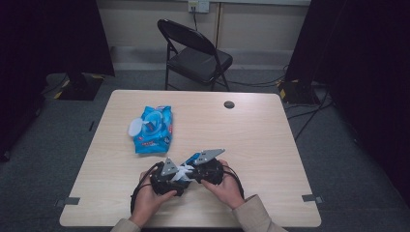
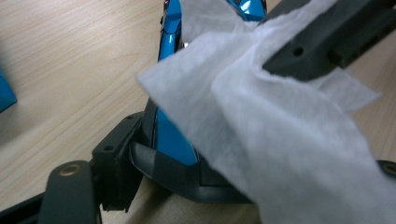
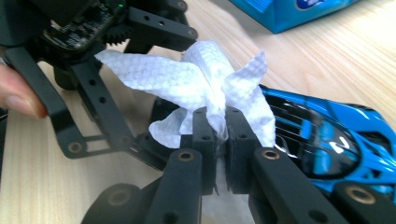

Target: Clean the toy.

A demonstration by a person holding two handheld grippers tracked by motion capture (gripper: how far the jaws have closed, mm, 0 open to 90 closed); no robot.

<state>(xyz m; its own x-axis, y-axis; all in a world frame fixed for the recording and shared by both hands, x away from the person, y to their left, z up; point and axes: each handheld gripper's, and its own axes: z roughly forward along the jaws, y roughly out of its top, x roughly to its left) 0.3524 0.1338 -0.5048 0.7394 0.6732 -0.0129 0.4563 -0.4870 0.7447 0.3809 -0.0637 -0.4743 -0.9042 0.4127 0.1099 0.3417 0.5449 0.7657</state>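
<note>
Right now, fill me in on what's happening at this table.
A person at a wooden table works with a gripper in each hand. The right gripper has its fingers shut on a white wet wipe, pressing it against a blue toy car. The left gripper steadies the car from the other side; its fingers sit around the car's end, though the wipe hides how firmly they close. A blue wet wipe pack lies farther back on the table with its lid flipped open.

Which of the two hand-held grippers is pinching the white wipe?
The right hand-held gripper: its jaws are shut on the white wipe over the blue toy car. The left hand-held gripper holds the car instead.
</note>
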